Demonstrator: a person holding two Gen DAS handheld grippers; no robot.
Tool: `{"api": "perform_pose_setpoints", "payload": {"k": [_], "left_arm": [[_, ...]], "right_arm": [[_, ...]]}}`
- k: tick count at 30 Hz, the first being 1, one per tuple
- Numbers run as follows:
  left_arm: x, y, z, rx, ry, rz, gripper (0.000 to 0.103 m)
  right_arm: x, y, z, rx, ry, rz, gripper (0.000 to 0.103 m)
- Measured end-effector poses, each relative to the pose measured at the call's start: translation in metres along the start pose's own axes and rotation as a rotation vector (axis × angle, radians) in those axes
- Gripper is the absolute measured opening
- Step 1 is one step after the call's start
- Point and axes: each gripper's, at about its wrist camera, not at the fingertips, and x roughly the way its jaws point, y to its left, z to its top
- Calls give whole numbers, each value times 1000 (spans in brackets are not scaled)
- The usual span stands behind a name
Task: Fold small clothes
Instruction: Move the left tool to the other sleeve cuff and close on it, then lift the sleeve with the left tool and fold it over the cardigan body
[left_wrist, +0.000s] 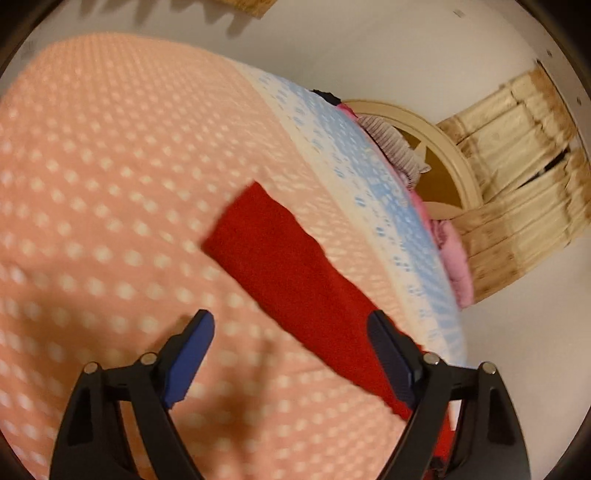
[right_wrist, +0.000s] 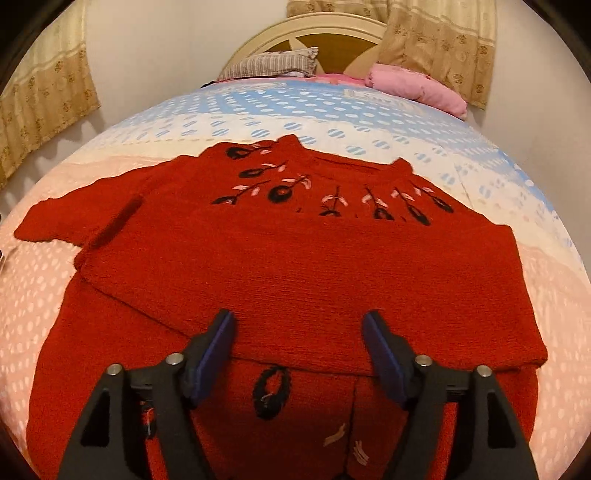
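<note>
A red knitted sweater (right_wrist: 295, 266) with black and pink embroidered flowers lies flat on the bed, one sleeve folded across the body and the other sleeve (right_wrist: 55, 218) stretched to the left. My right gripper (right_wrist: 299, 343) is open and empty, just above the sweater's lower part. In the left wrist view that sleeve (left_wrist: 288, 266) runs diagonally over the bedspread. My left gripper (left_wrist: 291, 350) is open and empty above the sleeve, its right finger (left_wrist: 391, 362) over the red cloth.
The bed has a pink dotted bedspread (left_wrist: 110, 184) with a blue and white dotted section (right_wrist: 332, 110) toward the headboard (right_wrist: 306, 33). A striped pillow (right_wrist: 273, 62) and a pink pillow (right_wrist: 417, 86) lie at the head. Beige curtains (right_wrist: 44, 96) hang on the walls.
</note>
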Motion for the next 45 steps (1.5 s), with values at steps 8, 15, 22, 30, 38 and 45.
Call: {"api": "perform_pose_setpoints", "payload": {"k": [8,15,22,30,38,45], "left_arm": [[33,1,3,-113,35,-131,87],[32,1,12,-110,12,-80,85],[31,7,22,-112,-34,-50,85],[36,6,22,-71,-25,-46,14],[27,14,26,-47,-18,-32,6],[5,-24,32,38,-44,-85,5]], "right_arm": [[-2,-1,-2,12,-6,0,78],[-2,-1,-3,15,-8,-3,79],[-2,0,-3,14,-11,-15,80],[-2,0,-4,14,-16,-24,81],[-2,-1,-4,25,-15,-16,81],[-1,-2,-5,33,-14,-9,81]]}}
